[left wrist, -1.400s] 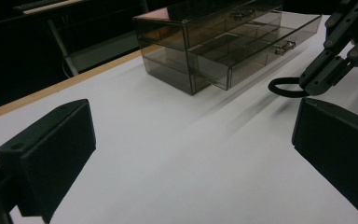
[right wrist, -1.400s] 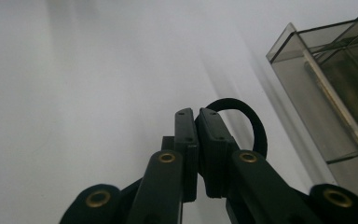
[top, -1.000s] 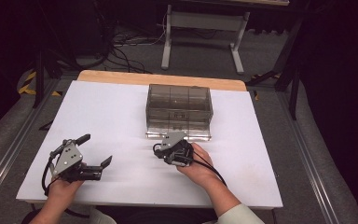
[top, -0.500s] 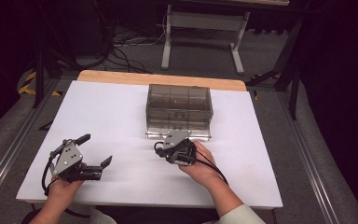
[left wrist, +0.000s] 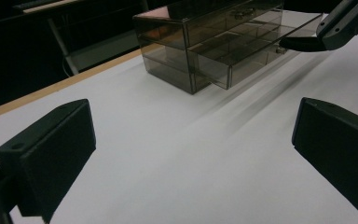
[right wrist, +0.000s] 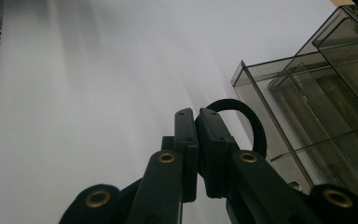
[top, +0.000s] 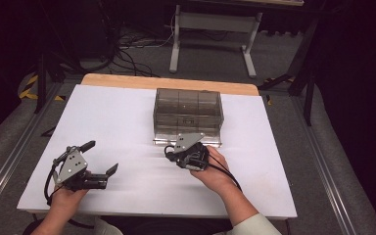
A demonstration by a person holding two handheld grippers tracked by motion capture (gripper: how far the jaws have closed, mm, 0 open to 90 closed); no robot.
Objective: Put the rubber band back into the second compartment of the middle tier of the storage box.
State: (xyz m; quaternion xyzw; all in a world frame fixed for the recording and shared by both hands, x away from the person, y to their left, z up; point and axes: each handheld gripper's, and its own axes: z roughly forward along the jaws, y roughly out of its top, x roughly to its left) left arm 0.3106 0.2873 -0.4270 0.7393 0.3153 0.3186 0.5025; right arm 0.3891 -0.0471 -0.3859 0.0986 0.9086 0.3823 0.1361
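Smoky clear plastic made up the drawer cabinet [top: 188, 116], which stood on the white table [top: 127, 117] toward its far edge, a little right of the middle as the high view showed it. I take that cabinet as my landmark. My right gripper [top: 170, 150] lay just in front of the cabinet's lower front edge, near its left half, with the grey three-cornered plate on top and my right hand [top: 215, 169] behind it, nearer to me than the cabinet. In the right gripper view the two black jaws stood pressed flat against each other, pad to pad, with nothing between them; the cabinet's smoky walls and drawer fronts [right wrist: 317, 116] rose just beside them on the right of that view, and I could not tell whether the jaw tips touched the plastic. A loop of black cable [right wrist: 256, 126] curved between the jaws and the cabinet. My left gripper [top: 99, 159] sat well apart from the cabinet, toward the near left part of the table, held in my left hand [top: 66, 196]. Its jaws stood wide, one far to each side in the left gripper view, with bare white table between them and nothing held. From there the cabinet [left wrist: 214, 46] showed beyond the jaws, up and to the right, with my right gripper [left wrist: 307, 43] at its front.
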